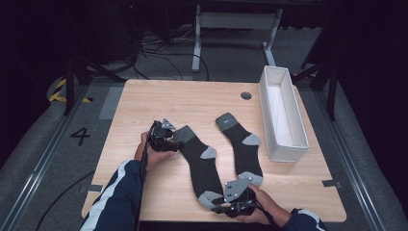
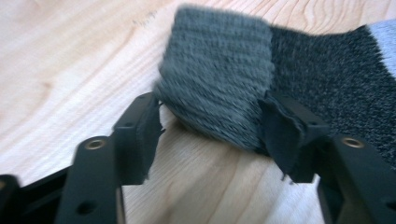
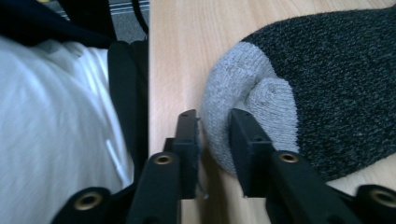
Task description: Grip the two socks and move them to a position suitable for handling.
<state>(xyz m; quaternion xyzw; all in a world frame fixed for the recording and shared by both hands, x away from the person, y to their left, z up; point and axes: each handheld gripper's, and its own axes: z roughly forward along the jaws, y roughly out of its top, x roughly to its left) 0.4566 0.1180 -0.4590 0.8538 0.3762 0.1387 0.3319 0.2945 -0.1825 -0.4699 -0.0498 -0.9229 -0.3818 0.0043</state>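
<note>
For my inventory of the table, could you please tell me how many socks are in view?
2. The left sock lies mid-table with the left gripper at its cuff and the right gripper at its toe; the right sock lies beside the white box.

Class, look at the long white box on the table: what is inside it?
The white box shows a bare pale floor in its far half. Its near wall hides the bottom at the near end, so that part stays unknown.

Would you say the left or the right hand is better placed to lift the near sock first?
Probably the right: the right gripper has its fingers pinching the near sock's light toe, while the left gripper's fingers only straddle the cuff.
</note>
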